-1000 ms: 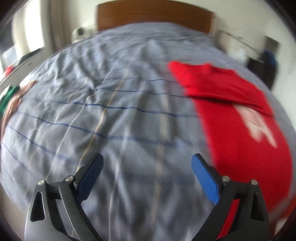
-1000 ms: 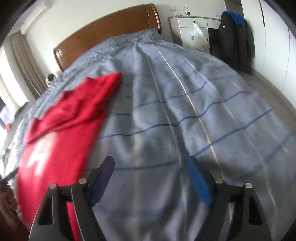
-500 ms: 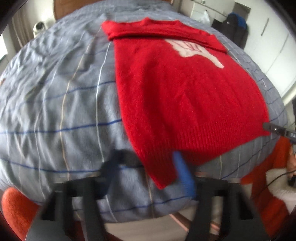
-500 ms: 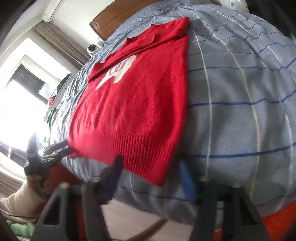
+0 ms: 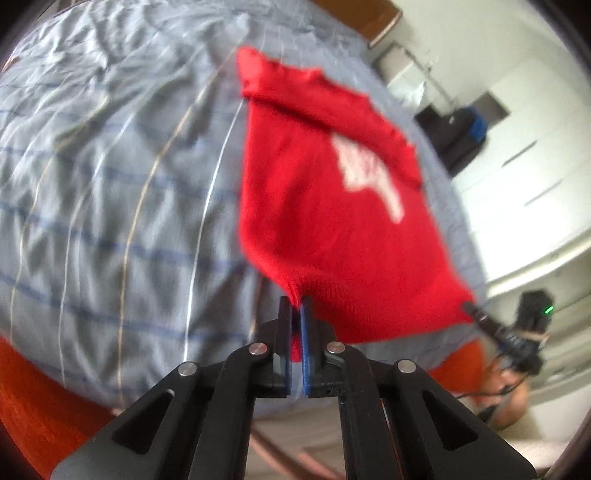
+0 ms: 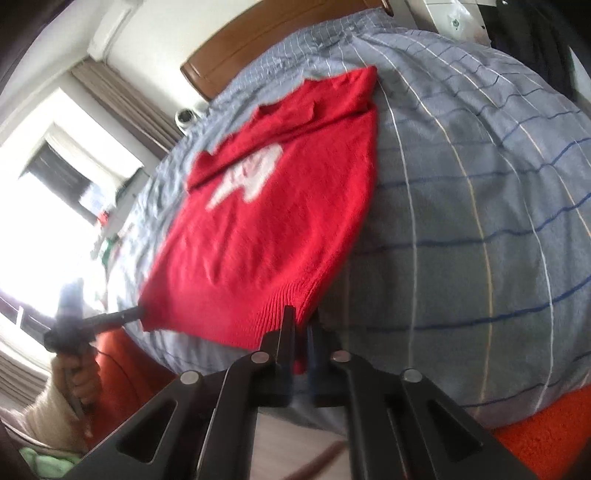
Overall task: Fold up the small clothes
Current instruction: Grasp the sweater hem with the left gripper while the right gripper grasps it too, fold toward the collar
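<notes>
Both hem corners pinched, fold not yet made.

Left wrist view: left gripper [image 5: 294,301] just closed, jaws clamped on the hem corner of the red sweater [image 5: 325,206], spread on the bed [image 5: 110,184] toward 1 o'clock, sleeves apparently tucked across the top. Right wrist view: right gripper [image 6: 300,314] likewise just closed on the other hem corner, sweater running toward 11 o'clock. Left to do, judging by this: carrying the hem up to the collar.

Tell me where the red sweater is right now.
The red sweater lies flat on the striped bedcover, collar toward the wooden headboard; the left gripper and right gripper each pinch a hem corner.
</notes>
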`<state>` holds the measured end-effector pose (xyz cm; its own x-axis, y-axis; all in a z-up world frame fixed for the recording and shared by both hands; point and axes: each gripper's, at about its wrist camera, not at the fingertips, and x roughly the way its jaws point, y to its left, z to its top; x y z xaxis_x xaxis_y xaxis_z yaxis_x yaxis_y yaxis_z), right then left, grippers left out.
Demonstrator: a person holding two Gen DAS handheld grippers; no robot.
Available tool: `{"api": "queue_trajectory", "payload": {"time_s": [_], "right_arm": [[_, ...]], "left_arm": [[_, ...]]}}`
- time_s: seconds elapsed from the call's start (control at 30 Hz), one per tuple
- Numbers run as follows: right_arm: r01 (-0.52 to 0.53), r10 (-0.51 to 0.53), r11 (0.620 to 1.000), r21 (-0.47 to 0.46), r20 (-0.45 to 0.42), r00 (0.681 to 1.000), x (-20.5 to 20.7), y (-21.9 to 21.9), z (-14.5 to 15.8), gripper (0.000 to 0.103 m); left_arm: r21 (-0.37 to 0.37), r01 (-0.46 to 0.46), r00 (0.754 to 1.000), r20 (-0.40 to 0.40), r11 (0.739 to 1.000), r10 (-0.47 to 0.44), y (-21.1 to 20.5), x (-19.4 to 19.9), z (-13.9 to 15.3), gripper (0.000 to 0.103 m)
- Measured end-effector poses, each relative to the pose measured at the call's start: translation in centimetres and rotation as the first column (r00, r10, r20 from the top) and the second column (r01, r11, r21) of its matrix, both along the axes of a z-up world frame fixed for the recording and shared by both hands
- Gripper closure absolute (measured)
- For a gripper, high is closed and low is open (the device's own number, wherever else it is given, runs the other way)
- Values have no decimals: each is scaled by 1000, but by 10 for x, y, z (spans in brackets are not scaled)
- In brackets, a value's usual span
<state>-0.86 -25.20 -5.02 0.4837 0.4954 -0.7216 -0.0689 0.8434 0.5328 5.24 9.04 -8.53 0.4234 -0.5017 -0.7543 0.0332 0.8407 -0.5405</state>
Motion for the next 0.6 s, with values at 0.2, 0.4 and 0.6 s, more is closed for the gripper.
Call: {"api": "queue_trajectory", "payload": {"time_s": [0.2,0.4,0.6], "right_arm": [[36,-40,999,36,98,994,66,-12,26,98],[41,-42,999,12,163,986,176,-15,41,98],[83,-80,996,-15,174,981,306,-17,29,98]], "left_arm": [[-7,-72,993,95,997,73,4,76,24,101],[18,-133,987,93,991,131,6,187,27,101],[119,-239,968,109,964,226,-8,308,18,90]]}}
